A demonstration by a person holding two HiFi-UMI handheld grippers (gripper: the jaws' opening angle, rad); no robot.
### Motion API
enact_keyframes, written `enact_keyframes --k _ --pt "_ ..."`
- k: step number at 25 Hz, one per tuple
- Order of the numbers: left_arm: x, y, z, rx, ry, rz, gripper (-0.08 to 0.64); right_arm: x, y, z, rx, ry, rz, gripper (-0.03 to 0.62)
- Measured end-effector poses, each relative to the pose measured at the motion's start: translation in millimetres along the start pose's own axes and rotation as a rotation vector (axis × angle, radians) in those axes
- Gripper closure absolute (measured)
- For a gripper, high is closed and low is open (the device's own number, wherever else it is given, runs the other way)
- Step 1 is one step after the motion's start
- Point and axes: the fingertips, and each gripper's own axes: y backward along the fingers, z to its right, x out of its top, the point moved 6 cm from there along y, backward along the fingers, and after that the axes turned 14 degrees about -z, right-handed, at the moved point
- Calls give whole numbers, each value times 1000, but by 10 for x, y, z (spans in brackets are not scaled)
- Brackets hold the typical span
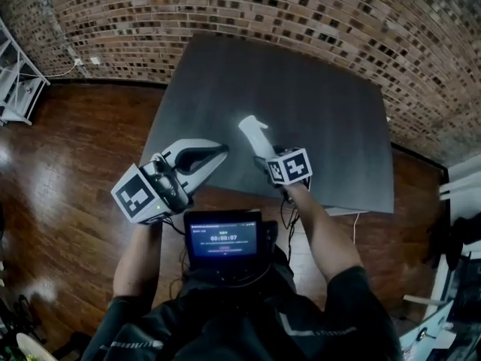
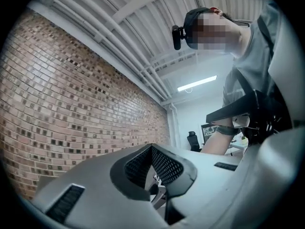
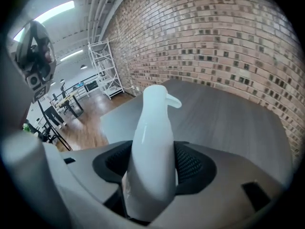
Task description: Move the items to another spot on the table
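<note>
One item, a white spray bottle [image 1: 254, 135], is clamped in the right gripper [image 3: 152, 171] at mid-frame, apparently lifted. The left gripper [image 1: 216, 153], jaws together, holds nothing. Beyond, the dark table [image 1: 323, 104] looks bare, so setting it down remains.

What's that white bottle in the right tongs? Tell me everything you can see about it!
The white bottle is smooth, shiny plastic by the look, slim, with a narrow neck and a little curved spout at the top. The right tongs squeeze its body from both sides. It sticks out tilted over the grey table, nothing else seen touching it.
</note>
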Motion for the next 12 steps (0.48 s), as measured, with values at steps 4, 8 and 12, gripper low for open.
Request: enact_keyframes --k 4,8,12 --pt "11 -406 98 -41 -13 -2 565 -225 173 420 -15 -53 28 316" --pt "45 -1028 276 -54 -20 -3 565 -571 395 1002 -19 -88 36 316" --pt "38 -1650 425 -56 -18 -10 565 -861 589 1647 -26 -115 40 316"
